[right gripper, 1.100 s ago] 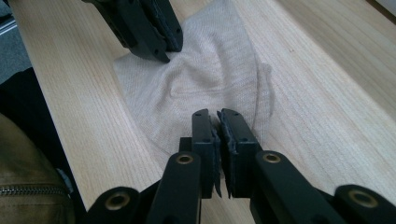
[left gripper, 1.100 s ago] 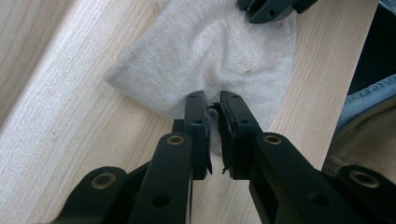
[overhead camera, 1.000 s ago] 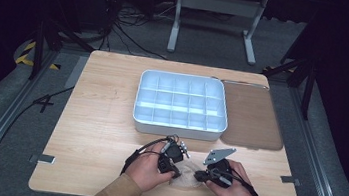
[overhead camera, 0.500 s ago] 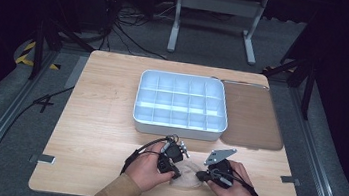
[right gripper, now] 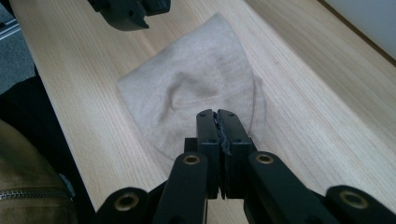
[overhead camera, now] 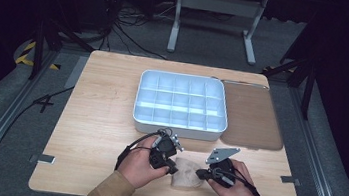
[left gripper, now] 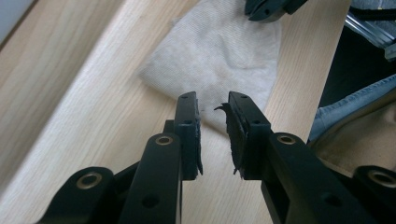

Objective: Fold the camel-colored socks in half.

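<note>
A beige cloth (overhead camera: 185,176) lies crumpled on the wooden table between my two hands. In the left gripper view the cloth (left gripper: 219,51) spreads just beyond my left gripper (left gripper: 212,100). Its jaws have just been opening and stand apart, with nothing pressed between the pads. My right gripper (right gripper: 217,114) is shut, pinching the near edge of the cloth (right gripper: 187,84), which puckers toward the tips. From above, the left gripper (overhead camera: 172,168) sits at the cloth's left side and the right gripper (overhead camera: 200,172) at its right.
A white compartment tray (overhead camera: 177,128) stands just beyond the hands at the table's middle. A brown mat (overhead camera: 250,117) lies to its right. The table's front edge runs close behind both forearms.
The left hand has edged slightly up and away from the cloth. The right hand and the cloth have kept their place.
</note>
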